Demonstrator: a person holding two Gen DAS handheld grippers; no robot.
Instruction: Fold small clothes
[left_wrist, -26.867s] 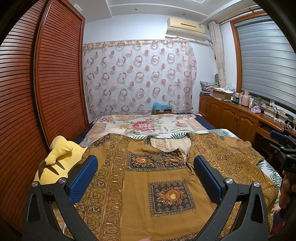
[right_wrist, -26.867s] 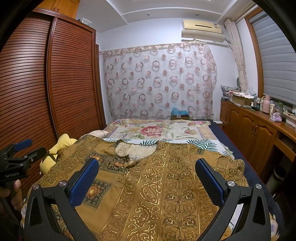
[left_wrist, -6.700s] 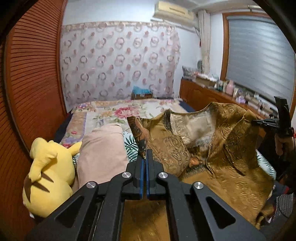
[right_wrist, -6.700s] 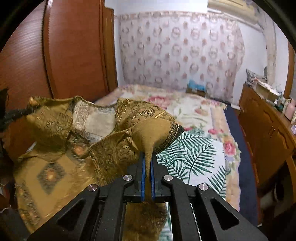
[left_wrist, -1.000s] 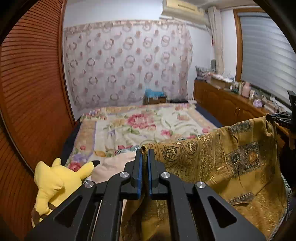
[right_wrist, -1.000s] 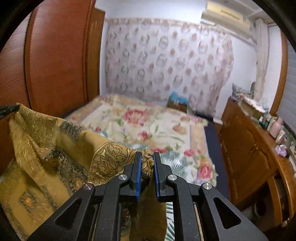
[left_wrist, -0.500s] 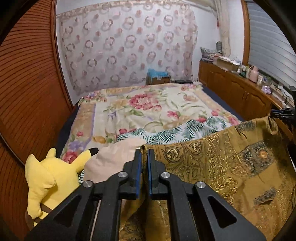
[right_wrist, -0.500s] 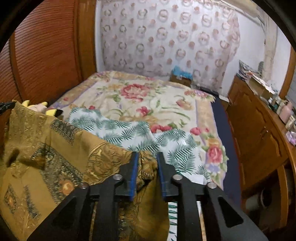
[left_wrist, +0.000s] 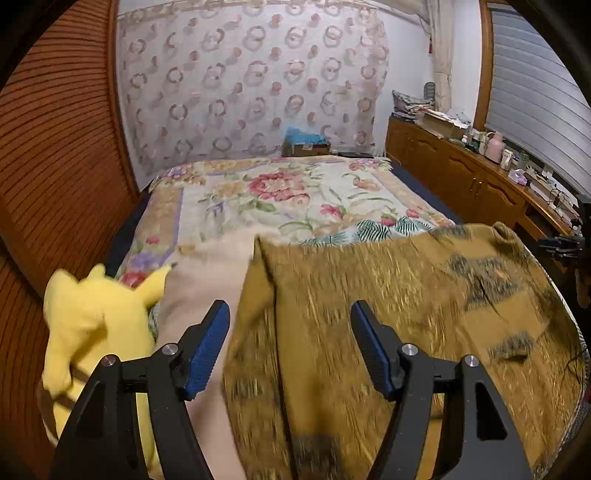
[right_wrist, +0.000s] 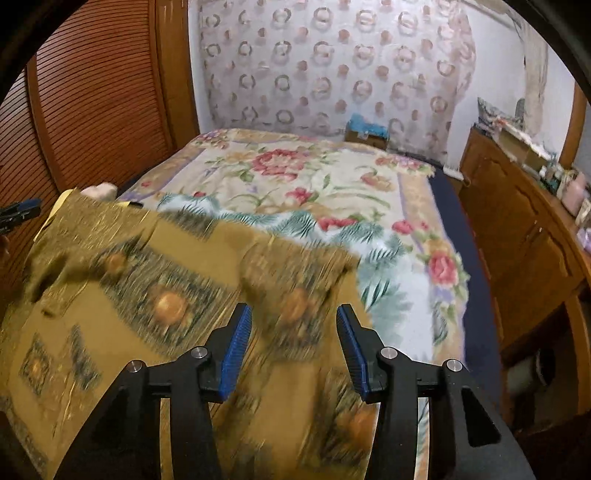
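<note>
A golden-brown patterned garment (left_wrist: 406, 314) lies spread over the near end of the bed, blurred by motion in both views. My left gripper (left_wrist: 290, 339) hangs just above its left edge; its jaws are opening and the blue pads do not touch the cloth. In the right wrist view the same garment (right_wrist: 155, 295) fills the lower left. My right gripper (right_wrist: 293, 343) is over the garment's right corner, its jaws opening, with cloth lying below the gap but not pinched. The other gripper's tip shows at each view's edge.
A yellow plush toy (left_wrist: 96, 325) and a pink pillow (left_wrist: 207, 280) lie left of the garment. The floral bedspread (right_wrist: 295, 184) stretches to the curtain. A slatted wooden wardrobe (left_wrist: 55, 166) stands on the left, a cluttered wooden cabinet (right_wrist: 517, 221) on the right.
Both grippers, shut on the garment's top corners a second ago, have opened and let it go. The garment has dropped flat onto the bed, and both grippers have sunk lower.
</note>
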